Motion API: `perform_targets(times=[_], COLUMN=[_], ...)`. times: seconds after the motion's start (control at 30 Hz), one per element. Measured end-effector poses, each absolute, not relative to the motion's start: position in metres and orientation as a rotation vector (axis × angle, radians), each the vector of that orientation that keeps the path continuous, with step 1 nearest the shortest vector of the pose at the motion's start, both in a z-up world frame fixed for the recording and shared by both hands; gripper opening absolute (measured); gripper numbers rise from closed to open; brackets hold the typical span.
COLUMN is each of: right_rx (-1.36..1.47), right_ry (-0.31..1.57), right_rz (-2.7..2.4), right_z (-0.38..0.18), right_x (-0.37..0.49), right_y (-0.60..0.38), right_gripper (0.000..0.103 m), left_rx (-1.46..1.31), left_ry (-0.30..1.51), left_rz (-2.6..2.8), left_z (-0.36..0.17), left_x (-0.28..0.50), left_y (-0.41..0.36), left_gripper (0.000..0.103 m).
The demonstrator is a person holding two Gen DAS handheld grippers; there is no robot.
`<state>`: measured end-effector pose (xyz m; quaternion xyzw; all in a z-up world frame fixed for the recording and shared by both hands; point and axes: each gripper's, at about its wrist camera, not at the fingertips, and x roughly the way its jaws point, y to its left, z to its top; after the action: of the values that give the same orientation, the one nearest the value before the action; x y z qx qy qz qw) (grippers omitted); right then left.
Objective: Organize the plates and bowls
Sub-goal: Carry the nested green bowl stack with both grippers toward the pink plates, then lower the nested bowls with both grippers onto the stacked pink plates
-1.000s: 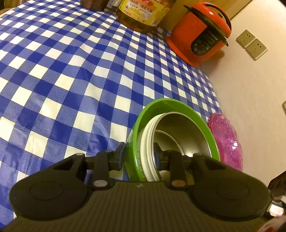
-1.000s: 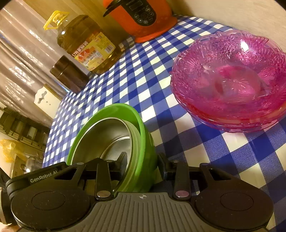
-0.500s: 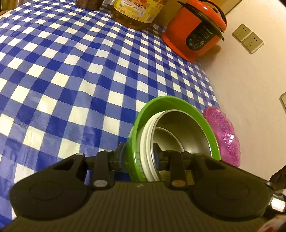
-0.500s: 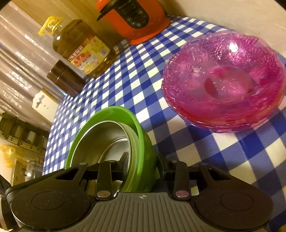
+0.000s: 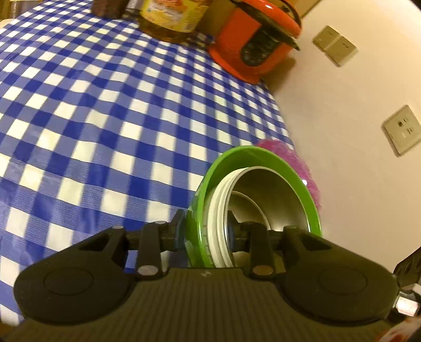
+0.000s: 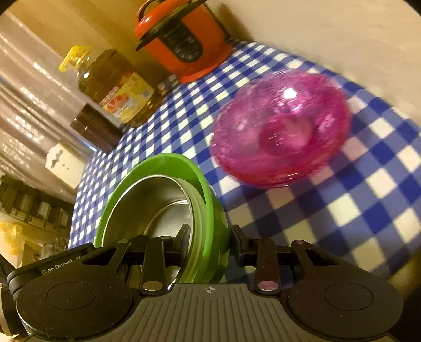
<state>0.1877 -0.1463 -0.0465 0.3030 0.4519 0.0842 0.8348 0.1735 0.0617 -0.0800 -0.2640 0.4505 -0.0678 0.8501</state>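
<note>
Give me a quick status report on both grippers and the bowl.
Left gripper and right gripper both clamped on green bowl rim, opposite sides. Steel liner nested inside. Pink glass bowls on tablecloth beside it, apart.

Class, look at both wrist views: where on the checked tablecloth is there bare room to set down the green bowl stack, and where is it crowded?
Bare cloth spreads wide on the stack's side away from the wall, short of the oil bottle. A narrower patch lies between the green bowl stack and the pink bowls. Crowded: the far edge with bottle, dark jar and orange cooker.
</note>
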Motion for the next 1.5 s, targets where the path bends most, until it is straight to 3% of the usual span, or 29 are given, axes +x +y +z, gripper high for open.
perform_targets(times=[0.63, 1.5], right_rx=[0.688, 0.671], right_ry=[0.871, 0.887], right_rz=[0.074, 0.041], right_z=[-0.002, -0.029], right_x=[0.17, 0.265], right_y=[-0.225, -0.268], right_gripper=[0.033, 0.032], left_rx=[-0.493, -0.515], left_ry=[0.945, 1.003], left_rz=[-0.276, -0.274], left_z=[-0.043, -0.074], left_x=[0.19, 0.29], left_y=[-0.017, -0.056], left_gripper=[0.027, 0.026])
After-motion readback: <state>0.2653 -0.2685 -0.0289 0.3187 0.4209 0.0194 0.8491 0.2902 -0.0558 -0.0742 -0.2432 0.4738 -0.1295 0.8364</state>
